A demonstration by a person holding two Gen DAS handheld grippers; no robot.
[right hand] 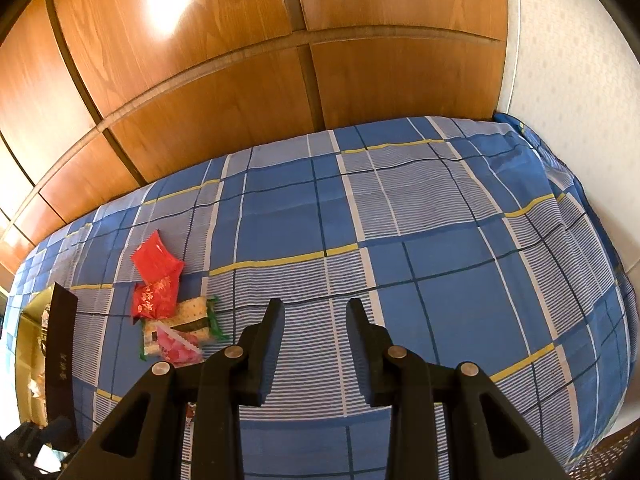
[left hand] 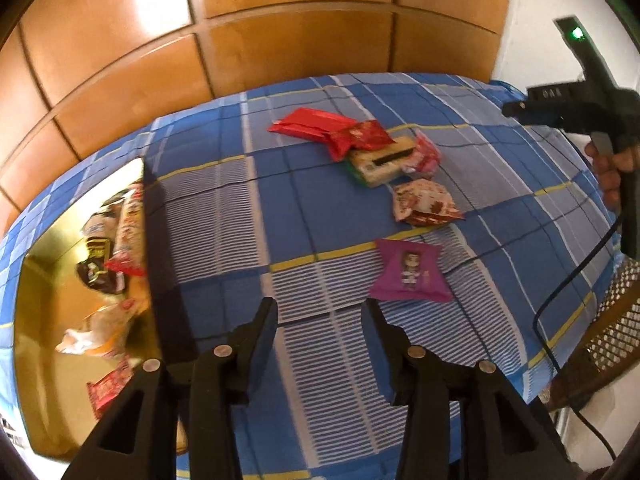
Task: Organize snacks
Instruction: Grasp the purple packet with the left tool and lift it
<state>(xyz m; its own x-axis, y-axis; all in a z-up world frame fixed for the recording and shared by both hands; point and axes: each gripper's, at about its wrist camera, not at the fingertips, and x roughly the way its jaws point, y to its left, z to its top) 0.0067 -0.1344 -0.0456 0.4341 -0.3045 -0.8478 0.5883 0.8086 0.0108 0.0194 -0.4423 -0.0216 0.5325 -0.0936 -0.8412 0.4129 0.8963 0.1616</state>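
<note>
Foil snack packets (left hand: 408, 160) scattered on a blue plaid cloth-covered table (left hand: 320, 220), beside a gold-lined black box (left hand: 40, 280).
Left gripper (left hand: 320, 308) and right gripper (right hand: 316, 308): jaws apart, empty; purple packet (left hand: 408, 270) just ahead of left.

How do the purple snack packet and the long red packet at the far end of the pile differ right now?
The purple snack packet lies alone on the cloth, nearest the left gripper; the long red packet sits farthest back, touching other wrappers in the pile. The purple one is squarish with a cartoon figure printed on it; the red one is longer and looks plain. Both lie flat on the blue checked cloth, outside the gold box.
</note>
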